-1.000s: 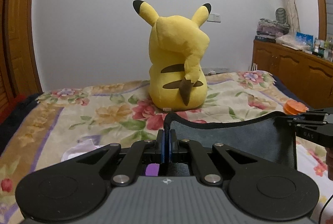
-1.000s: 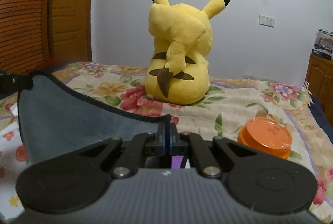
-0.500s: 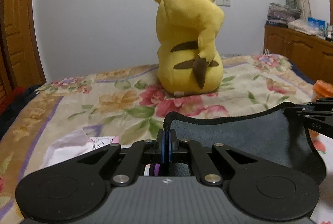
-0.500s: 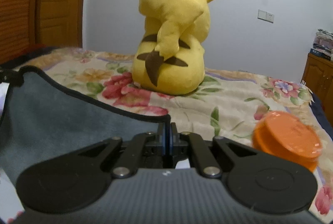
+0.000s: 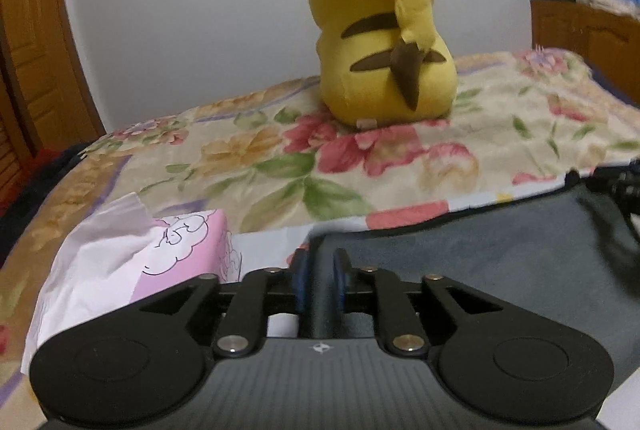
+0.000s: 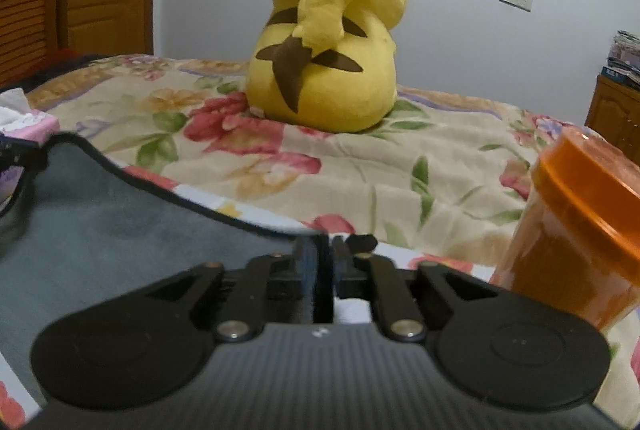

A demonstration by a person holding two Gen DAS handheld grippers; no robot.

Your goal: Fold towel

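A dark grey towel (image 5: 472, 254) with a black hem lies low over the flowered bedspread between my two grippers; it also shows in the right wrist view (image 6: 112, 230). My left gripper (image 5: 320, 262) has its jaws slightly apart with the towel's left corner still between the blue pads. My right gripper (image 6: 320, 250) has its jaws slightly apart at the towel's right corner. The right gripper shows at the right edge of the left wrist view (image 5: 616, 182), and the left gripper at the left edge of the right wrist view (image 6: 16, 154).
A yellow Pikachu plush (image 5: 380, 30) sits on the bed ahead, also in the right wrist view (image 6: 328, 42). A pink tissue box (image 5: 160, 254) lies left of the left gripper. An orange lidded jar (image 6: 576, 230) stands close right of the right gripper. A wooden cabinet (image 5: 584, 34) stands far right.
Both grippers have moved forward and down toward the bed with the towel, and their jaws have parted slightly. The tissue box and the orange jar are now much closer.
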